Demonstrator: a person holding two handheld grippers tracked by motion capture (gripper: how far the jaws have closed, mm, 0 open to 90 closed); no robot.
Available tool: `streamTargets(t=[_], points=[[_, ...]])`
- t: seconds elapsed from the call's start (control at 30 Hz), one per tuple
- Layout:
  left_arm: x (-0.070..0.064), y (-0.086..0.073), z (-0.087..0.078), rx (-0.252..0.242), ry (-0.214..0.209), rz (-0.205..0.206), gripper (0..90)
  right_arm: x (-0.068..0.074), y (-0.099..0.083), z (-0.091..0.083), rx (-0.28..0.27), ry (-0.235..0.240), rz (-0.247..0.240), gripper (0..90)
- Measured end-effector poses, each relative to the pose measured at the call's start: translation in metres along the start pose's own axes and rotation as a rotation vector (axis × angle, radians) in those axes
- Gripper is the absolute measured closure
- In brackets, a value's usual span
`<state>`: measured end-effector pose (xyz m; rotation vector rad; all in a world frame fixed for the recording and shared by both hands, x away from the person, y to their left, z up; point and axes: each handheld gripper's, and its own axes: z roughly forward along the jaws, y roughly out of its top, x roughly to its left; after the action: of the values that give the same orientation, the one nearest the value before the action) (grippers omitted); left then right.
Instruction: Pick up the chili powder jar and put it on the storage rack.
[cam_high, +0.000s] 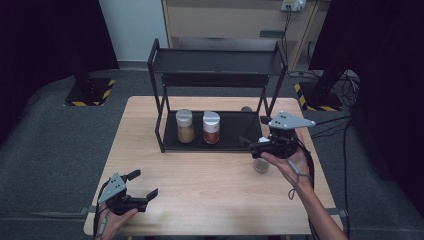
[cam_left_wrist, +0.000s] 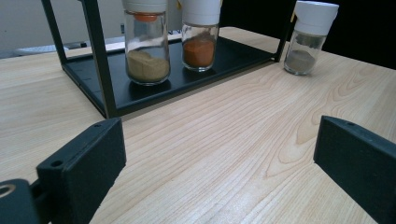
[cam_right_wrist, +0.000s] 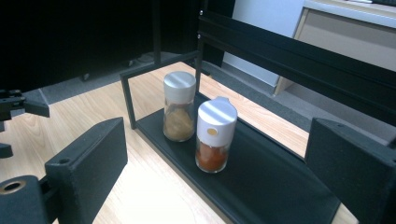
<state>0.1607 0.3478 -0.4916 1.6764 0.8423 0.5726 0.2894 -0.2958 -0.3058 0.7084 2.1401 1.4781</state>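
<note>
I am looking at what reads as a lab or recording studio rather than a kitchen. Black curtains are hanging at both sides, stand bases with yellow-and-black hazard tape are sitting on grey carpet, and cables are trailing across the floor toward a wall socket. A small wooden worktop is standing alone, carrying a black wire rack of spice jars.

Matt black metal rack on smooth wooden table.
</note>
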Motion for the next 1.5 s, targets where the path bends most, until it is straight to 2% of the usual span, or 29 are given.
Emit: streamTargets(t=[0.43,0.7,1.03,1.33,1.5], points=[[0.0,0.0,0.0,0.004,0.003,-0.002,1.3,-0.003,-0.036,-0.04,-0.011,-0.052,0.044,6.3],[0.0,0.0,0.001,0.005,0.004,-0.004,1.3,0.001,-0.059,-0.055,-0.011,-0.079,0.067,6.3],[0.0,0.0,0.0,0.006,0.005,-0.006,1.3,0.013,-0.083,-0.066,0.018,-0.114,0.058,6.3],[0.0,0.0,0.001,0.007,0.007,-0.007,1.3,0.016,-0.113,-0.073,0.035,-0.139,0.1,6.2],[0.0,0.0,0.0,0.007,0.009,-0.009,1.3,0.017,-0.124,-0.073,0.05,-0.143,0.105,6.2]])
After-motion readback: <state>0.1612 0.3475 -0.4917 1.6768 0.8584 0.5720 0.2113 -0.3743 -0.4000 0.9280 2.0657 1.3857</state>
